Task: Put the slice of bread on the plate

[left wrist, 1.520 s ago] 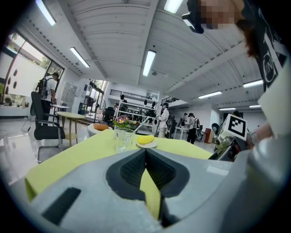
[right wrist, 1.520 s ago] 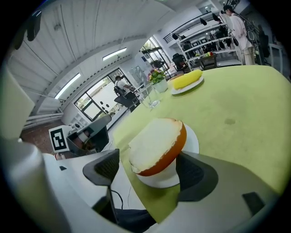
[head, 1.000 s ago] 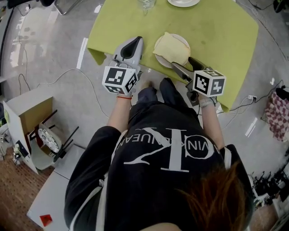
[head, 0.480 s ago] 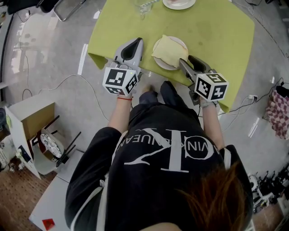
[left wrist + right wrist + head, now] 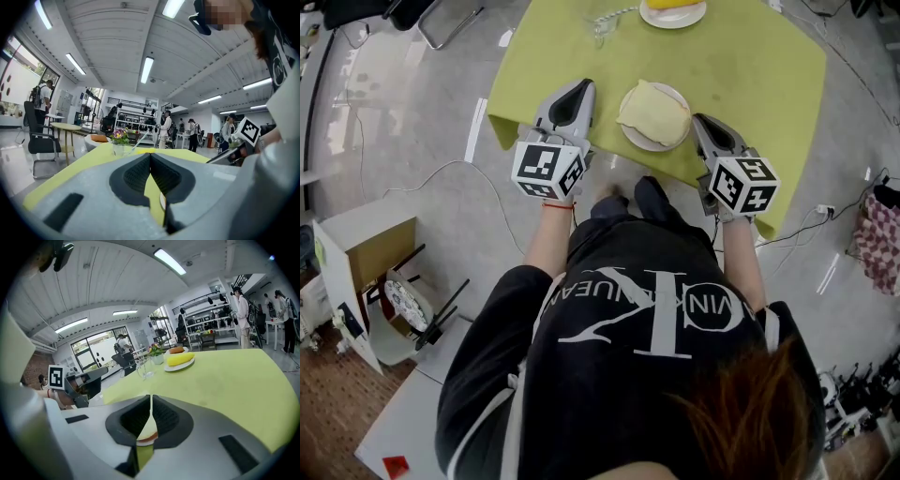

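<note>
A pale slice of bread (image 5: 654, 111) lies flat on a white plate (image 5: 639, 140) near the front edge of the green table (image 5: 750, 66). My right gripper (image 5: 701, 120) sits just right of the plate, apart from the bread, its jaws shut with nothing between them. In the right gripper view the pads meet (image 5: 151, 400), and the bread (image 5: 149, 429) shows in the gap below the tips. My left gripper (image 5: 583, 86) rests left of the plate with its jaws shut and empty (image 5: 150, 157).
A second plate (image 5: 673, 13) with yellow and orange food stands at the table's far side, with a glass (image 5: 602, 21) beside it. A small flower vase (image 5: 156, 355) stands near them. A cardboard box (image 5: 356, 244) and cables lie on the floor at left.
My right gripper has drawn back from the bread toward the right, and its jaws have gone from open to shut. The bread stays on the plate. My left gripper has kept still.
</note>
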A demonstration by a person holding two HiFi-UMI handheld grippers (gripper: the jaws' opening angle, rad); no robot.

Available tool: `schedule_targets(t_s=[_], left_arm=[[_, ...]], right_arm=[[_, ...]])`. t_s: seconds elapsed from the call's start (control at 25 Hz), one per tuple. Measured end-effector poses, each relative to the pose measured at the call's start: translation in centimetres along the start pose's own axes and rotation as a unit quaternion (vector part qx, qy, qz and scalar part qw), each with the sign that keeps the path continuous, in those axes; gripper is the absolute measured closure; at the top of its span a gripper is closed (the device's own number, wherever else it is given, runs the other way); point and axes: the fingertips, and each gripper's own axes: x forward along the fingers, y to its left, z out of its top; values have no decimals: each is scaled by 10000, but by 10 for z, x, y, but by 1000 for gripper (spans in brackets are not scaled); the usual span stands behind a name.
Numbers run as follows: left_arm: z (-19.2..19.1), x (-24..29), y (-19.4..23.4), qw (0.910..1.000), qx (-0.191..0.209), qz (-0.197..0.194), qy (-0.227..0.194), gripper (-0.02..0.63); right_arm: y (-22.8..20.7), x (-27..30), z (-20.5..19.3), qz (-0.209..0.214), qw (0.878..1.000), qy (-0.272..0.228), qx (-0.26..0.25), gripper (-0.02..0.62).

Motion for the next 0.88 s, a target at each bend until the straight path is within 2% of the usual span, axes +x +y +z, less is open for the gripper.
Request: schedule_targets(t_s=[0.08, 0.4, 0.88], left_arm=[[3, -2, 3, 10000, 16, 32, -29, 598], [13, -4, 7, 9998, 63, 175, -113, 598], [33, -13, 18, 9987, 227, 353, -299, 598]], right_arm=[[-1, -1, 5, -26, 10000, -93, -11, 592], [-5, -6, 20, 45, 9991, -422, -78, 594], [5, -17, 59, 14, 9913, -1134, -669, 595]])
